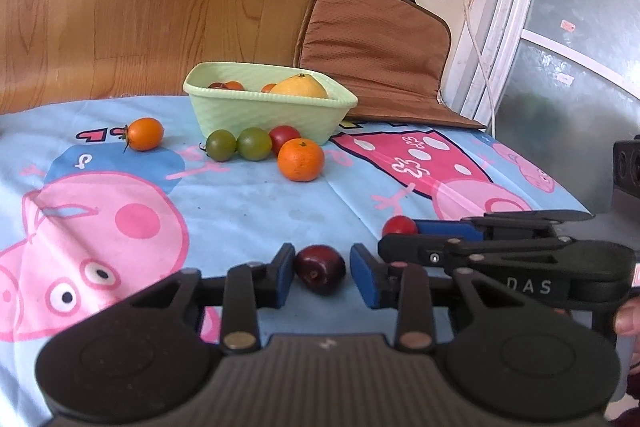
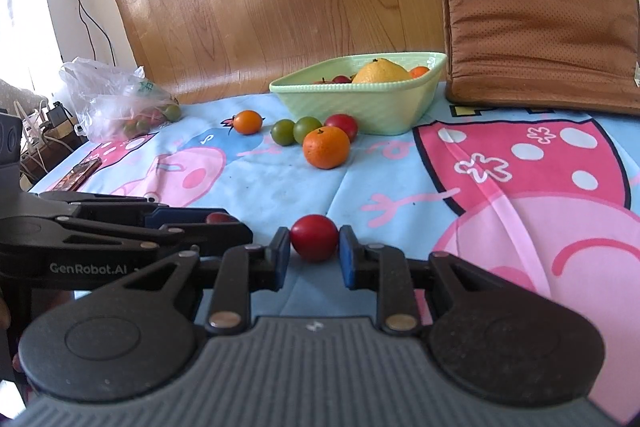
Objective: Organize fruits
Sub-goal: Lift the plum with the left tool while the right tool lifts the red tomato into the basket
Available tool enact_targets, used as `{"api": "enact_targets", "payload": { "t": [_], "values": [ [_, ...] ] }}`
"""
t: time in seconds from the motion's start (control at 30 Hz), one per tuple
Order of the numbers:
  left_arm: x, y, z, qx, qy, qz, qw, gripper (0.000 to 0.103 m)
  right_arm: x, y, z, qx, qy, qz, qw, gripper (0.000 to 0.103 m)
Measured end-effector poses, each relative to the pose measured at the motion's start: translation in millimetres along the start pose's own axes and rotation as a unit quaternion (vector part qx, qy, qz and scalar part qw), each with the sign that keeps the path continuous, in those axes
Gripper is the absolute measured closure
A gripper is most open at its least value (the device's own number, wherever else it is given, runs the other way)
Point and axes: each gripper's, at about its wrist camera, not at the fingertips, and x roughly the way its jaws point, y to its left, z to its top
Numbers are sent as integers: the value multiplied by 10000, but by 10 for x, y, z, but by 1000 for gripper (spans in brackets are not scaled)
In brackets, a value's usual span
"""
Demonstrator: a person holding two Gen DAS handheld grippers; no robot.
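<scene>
"GenRobot.AI" lettering (image 2: 88, 269) on left gripper (image 2: 218, 218)

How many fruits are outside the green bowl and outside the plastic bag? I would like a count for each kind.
Green tomatoes: 2
Orange tomato: 1
Mandarin: 1
Red tomatoes: 2
Dark red fruit: 1
Total: 7

We hold both grippers low and side by side, angled down. Our left gripper (image 1: 322, 273) has its blue pads closed against a dark fruit (image 1: 320, 268). Our right gripper (image 2: 314, 251) is closed the same way on a red tomato (image 2: 314, 237). A fingertip (image 1: 626, 317) shows behind the right gripper.
</scene>
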Motion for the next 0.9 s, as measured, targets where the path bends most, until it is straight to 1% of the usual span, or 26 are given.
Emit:
{"api": "enact_targets", "payload": {
  "t": [0.27,0.47,0.9],
  "values": [
    [-18,17,1,-38,-69,29,10000,75,-1,-8,2,1,2,4,10000,74],
    [-57,71,2,-177,-199,65,9996,75,-2,-6,0,0,0,4,10000,74],
    [-53,76,6,-220,-172,51,9996,75,-6,1,-9,-2,-13,-8,10000,74]
  ]
}}
